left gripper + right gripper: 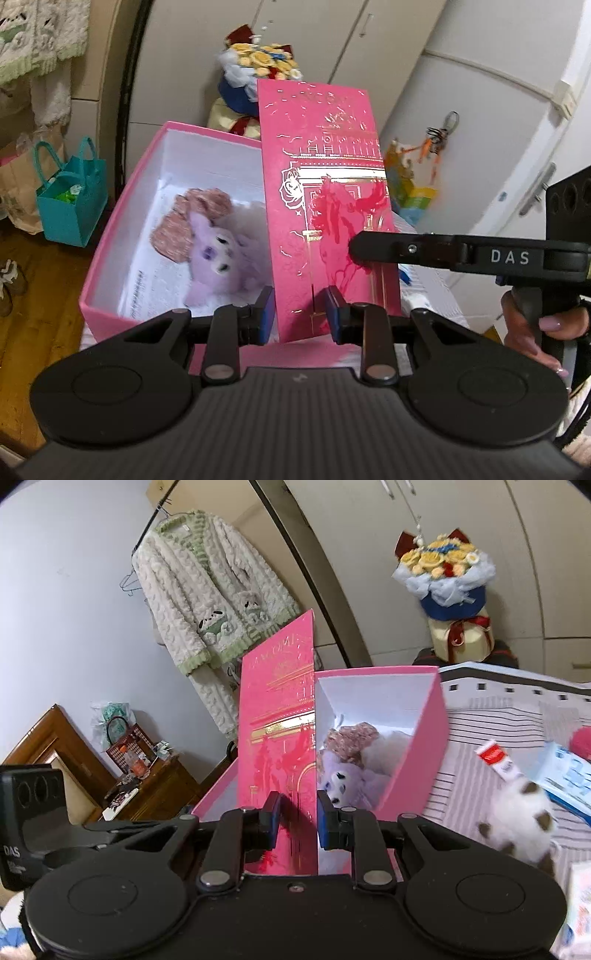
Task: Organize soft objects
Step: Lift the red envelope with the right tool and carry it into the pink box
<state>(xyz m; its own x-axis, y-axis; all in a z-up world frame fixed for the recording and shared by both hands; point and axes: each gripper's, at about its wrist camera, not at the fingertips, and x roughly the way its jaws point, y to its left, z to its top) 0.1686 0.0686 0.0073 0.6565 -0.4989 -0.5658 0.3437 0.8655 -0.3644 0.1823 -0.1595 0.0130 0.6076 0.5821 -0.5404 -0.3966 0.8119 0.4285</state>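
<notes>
Both grippers are pointing forward and somewhat downward over a pink box (110,266), side by side. The left gripper (301,312) is clamping its jaws on the lower edge of the pink lid (321,192), which is standing upright and tilted over the box's right side. The right gripper (297,821) is also gripping the lid (277,738), its jaws clenched on the same panel from the other side; in the left wrist view its black finger is crossing in front of the lid's gold print. A hand (543,328) is wrapping around the right gripper's handle.

Inside the open box, a purple plush toy (218,258) is lying on the white lining. A spotted white plush (517,827) is lying on the striped bed cover (480,716) right of the box. Behind, a flower bouquet (443,572) is standing before the cupboards, and a teal gift bag (70,199) is sitting on the floor.
</notes>
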